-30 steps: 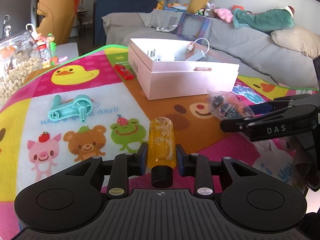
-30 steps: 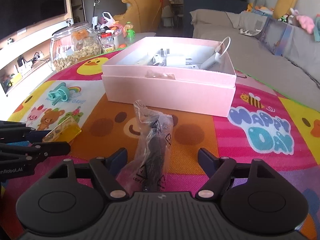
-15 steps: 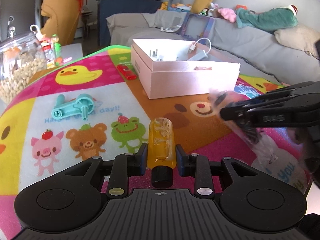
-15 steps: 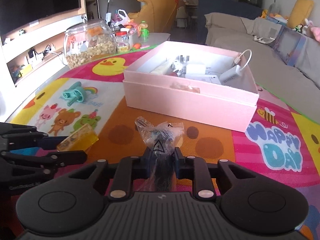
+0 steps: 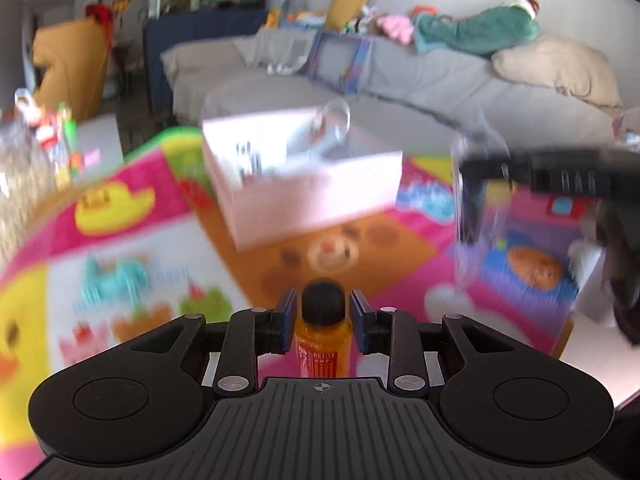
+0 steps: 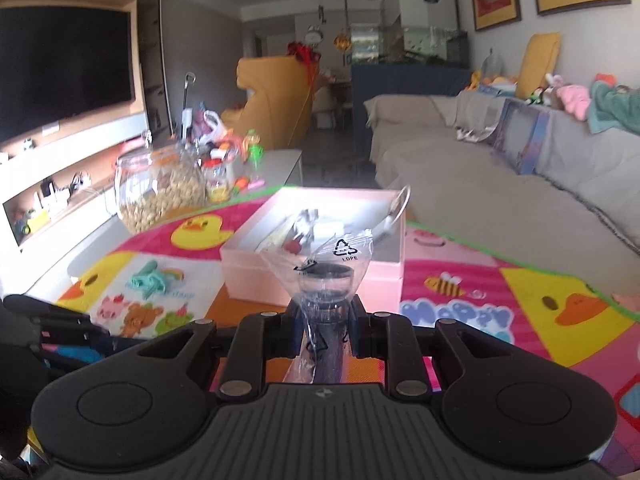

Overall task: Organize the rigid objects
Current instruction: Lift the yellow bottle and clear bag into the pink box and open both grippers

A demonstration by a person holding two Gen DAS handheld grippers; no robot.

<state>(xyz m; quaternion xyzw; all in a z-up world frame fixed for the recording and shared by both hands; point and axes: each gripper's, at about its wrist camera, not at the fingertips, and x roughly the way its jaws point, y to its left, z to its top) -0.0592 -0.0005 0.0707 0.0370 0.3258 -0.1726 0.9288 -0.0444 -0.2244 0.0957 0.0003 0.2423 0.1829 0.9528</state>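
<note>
1. Between my left gripper (image 5: 323, 326) fingers I hold an amber bottle (image 5: 322, 342) with a black cap; the blue pads close on its sides and the cap points away from the camera.
2. My right gripper (image 6: 323, 330) fingers are closed on a clear plastic bag (image 6: 326, 270) that holds a dark round part; the bag's printed upper flap stands above the fingers.
3. I see both items raised above the cartoon play mat (image 6: 472, 300) that covers the worktop.
4. The open pink box (image 6: 384, 276) sits on the mat ahead of both grippers, with a white cable and small parts inside it.
5. A teal plastic toy (image 6: 150, 280) lies on the mat to the left of the box, well apart from it.
6. The left wrist view is blurred; in it my right gripper (image 5: 472, 172) appears at the right edge with the bag hanging below its fingers.
7. A glass jar (image 6: 158, 196) of light-coloured pellets stands beyond the mat's far left corner.
</note>
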